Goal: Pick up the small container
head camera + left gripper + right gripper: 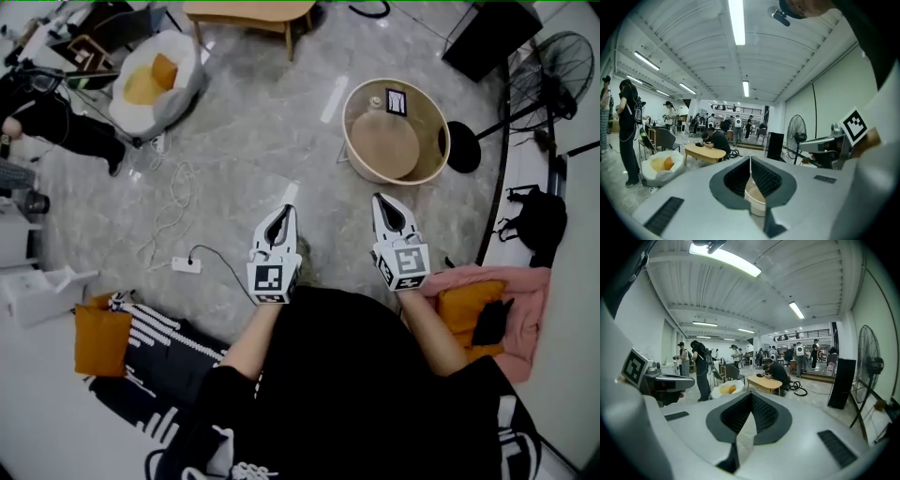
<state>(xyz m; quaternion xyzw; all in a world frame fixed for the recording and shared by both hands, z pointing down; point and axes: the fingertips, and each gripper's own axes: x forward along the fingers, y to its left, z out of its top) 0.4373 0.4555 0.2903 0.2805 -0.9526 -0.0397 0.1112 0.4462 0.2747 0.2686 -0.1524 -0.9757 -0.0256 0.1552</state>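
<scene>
Head view is showing the reach not yet begun: left claw (287,209) and right claw (379,198) are hovering pressed together, empty, while the round beige container (433,131) is sitting on the floor (253,141) ahead; next, one claw likely needs spreading and lowering.

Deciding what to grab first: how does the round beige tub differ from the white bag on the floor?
The tub is beige, round and smooth-walled; the bag is white, soft and crumpled. The tub holds a tan disc; the bag holds yellow and orange lumps. Both sit open on the grey floor.
</scene>
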